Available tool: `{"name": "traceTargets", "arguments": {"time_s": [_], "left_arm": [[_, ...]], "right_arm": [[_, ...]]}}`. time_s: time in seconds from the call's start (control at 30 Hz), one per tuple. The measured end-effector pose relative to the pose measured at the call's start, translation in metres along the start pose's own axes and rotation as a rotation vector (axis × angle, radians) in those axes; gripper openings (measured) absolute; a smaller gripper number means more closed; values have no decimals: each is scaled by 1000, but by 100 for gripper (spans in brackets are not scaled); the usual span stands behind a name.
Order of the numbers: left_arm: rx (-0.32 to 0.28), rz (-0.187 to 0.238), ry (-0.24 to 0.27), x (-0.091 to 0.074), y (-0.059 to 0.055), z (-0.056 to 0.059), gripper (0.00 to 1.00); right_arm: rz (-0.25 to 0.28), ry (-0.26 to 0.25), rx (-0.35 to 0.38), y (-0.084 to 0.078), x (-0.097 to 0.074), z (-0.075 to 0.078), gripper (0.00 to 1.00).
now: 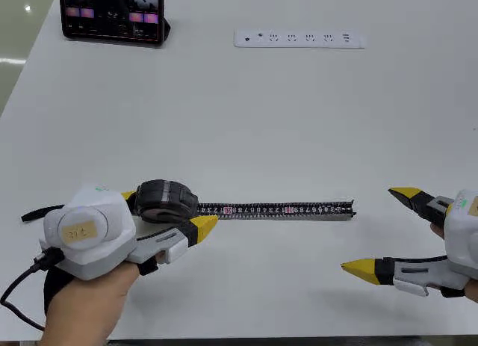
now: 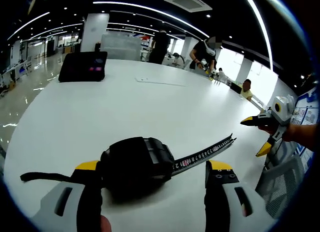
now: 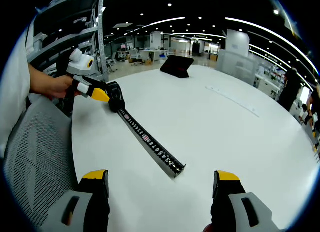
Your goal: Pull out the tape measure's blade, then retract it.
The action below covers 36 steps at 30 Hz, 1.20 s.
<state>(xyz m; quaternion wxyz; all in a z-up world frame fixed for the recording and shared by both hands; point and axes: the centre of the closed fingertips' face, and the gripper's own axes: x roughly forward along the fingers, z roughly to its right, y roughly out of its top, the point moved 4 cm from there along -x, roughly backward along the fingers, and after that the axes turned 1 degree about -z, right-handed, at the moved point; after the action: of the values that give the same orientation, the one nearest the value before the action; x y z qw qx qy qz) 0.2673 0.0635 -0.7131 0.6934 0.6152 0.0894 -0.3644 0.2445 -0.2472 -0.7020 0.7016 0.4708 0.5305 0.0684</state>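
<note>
The black tape measure case point(image 1: 166, 202) lies on the white table with its blade point(image 1: 276, 209) drawn out to the right and resting flat. My left gripper point(image 1: 168, 209) straddles the case. In the left gripper view the case point(image 2: 137, 164) sits against the left jaw, a gap separates it from the right jaw, and the left gripper point(image 2: 153, 165) is open. My right gripper point(image 1: 373, 229) hovers open just right of the blade's tip, holding nothing. In the right gripper view the blade end point(image 3: 176, 168) lies just ahead of the right gripper point(image 3: 161, 175).
A dark tablet point(image 1: 112, 13) stands at the back left and a white power strip point(image 1: 299, 39) lies at the back middle. The case's black strap point(image 1: 37, 213) trails left. The table's near edge point(image 1: 299, 337) runs close below the grippers. A mesh chair point(image 3: 35, 162) is beside the table.
</note>
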Motion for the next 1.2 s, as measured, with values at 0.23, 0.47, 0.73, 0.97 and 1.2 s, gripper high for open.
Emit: {"name": "traceTargets", "arguments": {"time_s": [0.23, 0.47, 0.73, 0.97, 1.2], "left_arm": [[14, -1, 44, 2, -1, 0, 77], [0, -1, 84, 3, 0, -5, 72], [-30, -3, 106, 5, 0, -7, 68], [-49, -9, 112, 7, 0, -10, 64], [-61, -9, 129, 7, 0, -13, 60]], "right_arm": [[-2, 28, -48, 5, 5, 6, 76], [-24, 55, -94, 5, 11, 12, 72], [-43, 71, -129, 6, 15, 21, 69], [-49, 77, -139, 7, 17, 27, 68], [-65, 95, -146, 5, 20, 28, 64]]}}
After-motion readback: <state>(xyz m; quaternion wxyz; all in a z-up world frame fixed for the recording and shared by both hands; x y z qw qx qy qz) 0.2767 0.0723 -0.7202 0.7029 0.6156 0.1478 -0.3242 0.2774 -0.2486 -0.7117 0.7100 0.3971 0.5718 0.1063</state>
